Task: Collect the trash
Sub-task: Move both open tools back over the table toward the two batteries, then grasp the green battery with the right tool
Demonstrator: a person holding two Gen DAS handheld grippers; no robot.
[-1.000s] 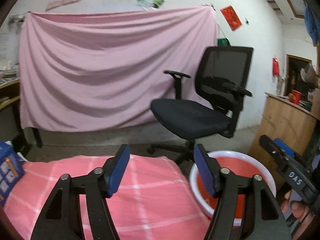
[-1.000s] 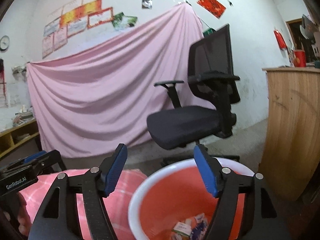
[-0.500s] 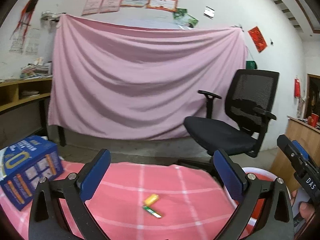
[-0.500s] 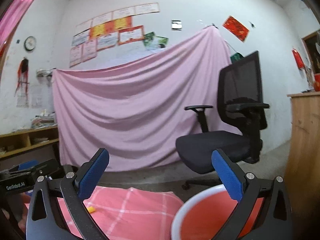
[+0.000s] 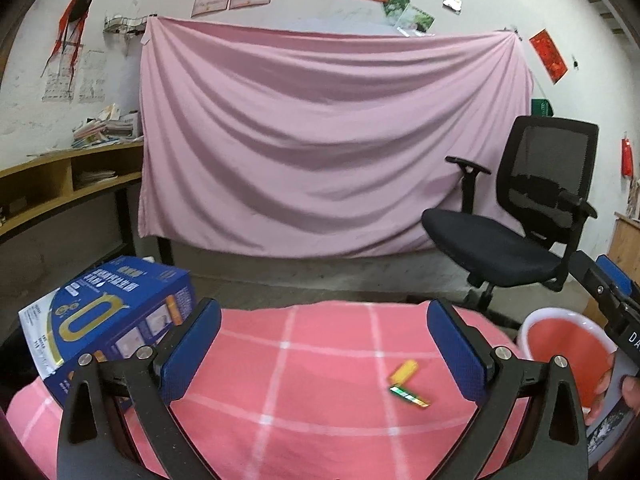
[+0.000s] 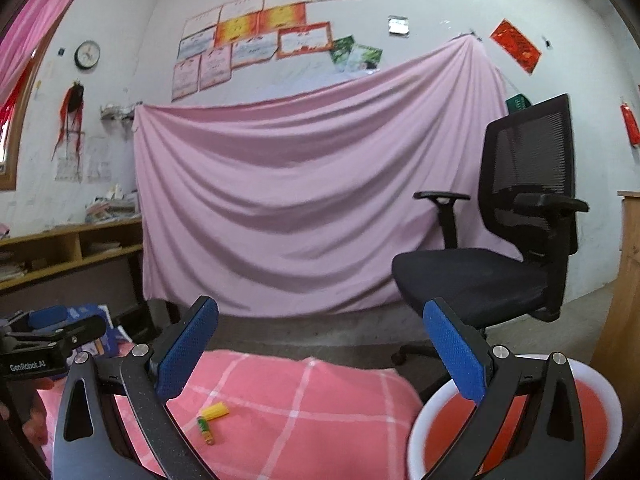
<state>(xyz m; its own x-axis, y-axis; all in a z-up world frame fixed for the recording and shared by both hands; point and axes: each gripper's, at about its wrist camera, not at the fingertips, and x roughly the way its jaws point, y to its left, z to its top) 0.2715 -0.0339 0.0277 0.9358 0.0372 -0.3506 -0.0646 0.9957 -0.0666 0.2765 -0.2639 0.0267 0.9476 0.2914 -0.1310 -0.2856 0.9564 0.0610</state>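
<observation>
In the left wrist view, the left gripper [image 5: 323,344] is hanging over the pink checked cloth-covered surface [image 5: 280,400] with its blue-padded jaws having just been opening and now standing wide apart, nothing between them. A small yellow wrapper [image 5: 405,371] and a green-striped wrapper [image 5: 409,395] are lying touching each other toward the surface's right edge. A blue cardboard box [image 5: 108,316] is sitting at its far left corner, and a red plastic basin with a white rim [image 5: 568,360] is standing just off the right edge.

In the right wrist view, the right gripper [image 6: 320,344] is likewise spread wide and empty, its jaws having just been opening. The yellow wrapper [image 6: 216,411] and green-striped wrapper [image 6: 205,430] are lying left of centre, near the surface's [image 6: 304,420] front edge, the basin [image 6: 600,424] beside the right edge
</observation>
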